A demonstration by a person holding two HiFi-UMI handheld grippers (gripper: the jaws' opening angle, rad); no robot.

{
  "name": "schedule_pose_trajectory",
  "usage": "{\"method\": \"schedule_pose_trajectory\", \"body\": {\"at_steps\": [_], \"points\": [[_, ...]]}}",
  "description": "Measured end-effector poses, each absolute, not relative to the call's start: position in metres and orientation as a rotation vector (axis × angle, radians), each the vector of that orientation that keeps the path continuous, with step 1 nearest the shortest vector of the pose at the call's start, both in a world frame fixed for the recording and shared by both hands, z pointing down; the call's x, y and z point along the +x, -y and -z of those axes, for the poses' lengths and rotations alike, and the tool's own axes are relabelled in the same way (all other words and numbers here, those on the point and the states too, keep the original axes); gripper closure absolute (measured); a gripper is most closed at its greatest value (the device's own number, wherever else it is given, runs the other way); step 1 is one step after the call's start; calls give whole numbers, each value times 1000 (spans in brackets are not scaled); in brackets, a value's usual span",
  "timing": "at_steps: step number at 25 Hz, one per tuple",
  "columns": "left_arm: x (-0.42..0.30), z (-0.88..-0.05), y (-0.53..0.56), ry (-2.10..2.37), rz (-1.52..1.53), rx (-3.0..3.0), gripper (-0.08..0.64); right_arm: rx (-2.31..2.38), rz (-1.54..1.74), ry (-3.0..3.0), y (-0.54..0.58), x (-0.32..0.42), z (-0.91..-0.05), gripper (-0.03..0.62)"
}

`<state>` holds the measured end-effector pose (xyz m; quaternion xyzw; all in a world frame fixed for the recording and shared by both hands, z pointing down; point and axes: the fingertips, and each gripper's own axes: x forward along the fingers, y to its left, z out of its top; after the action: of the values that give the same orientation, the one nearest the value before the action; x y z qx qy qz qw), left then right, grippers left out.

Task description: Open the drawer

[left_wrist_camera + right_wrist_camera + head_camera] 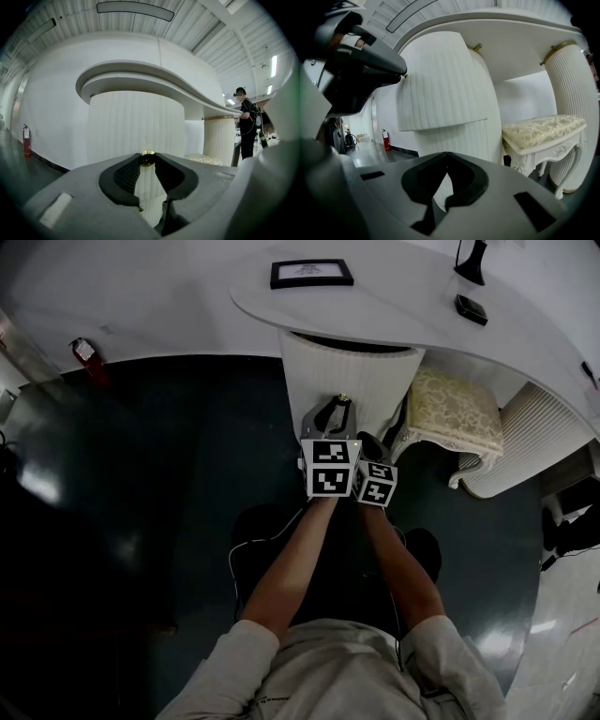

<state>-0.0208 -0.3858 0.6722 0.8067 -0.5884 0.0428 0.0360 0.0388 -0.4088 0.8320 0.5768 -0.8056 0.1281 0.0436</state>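
**Plainly, the small brass knob is the only place to take hold**

Under the curved white desk (394, 306) stands a fluted round pedestal (464, 136). The drawer (436, 84) is its upper section. In the right gripper view its ribbed, curved front juts out past the pedestal below, so it looks partly drawn. It seems a rigid, fairly weighty box that should slide rather than flex, and its smooth bowed face offers no edge to grab.

The left gripper (337, 407) points at that front with its jaw tips pinched on the knob (147, 158). The right gripper (447, 154) hangs just beside it, jaws closed on nothing.

The knob is tiny, round and polished, so it is likely slippery. A straight, level pull along the slide should suit it best, since a skewed pull could slip the pads off.
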Motion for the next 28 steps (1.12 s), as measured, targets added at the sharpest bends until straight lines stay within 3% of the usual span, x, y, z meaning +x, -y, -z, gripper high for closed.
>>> {"method": "schedule_pose_trajectory", "body": {"at_steps": [13, 28], "points": [[-21, -673, 376, 1849, -137, 2461, 456, 1752, -397, 2457, 369, 61, -842, 577], [-21, -674, 353, 1874, -180, 2468, 456, 1643, -90, 2571, 318, 55, -752, 577]]}}
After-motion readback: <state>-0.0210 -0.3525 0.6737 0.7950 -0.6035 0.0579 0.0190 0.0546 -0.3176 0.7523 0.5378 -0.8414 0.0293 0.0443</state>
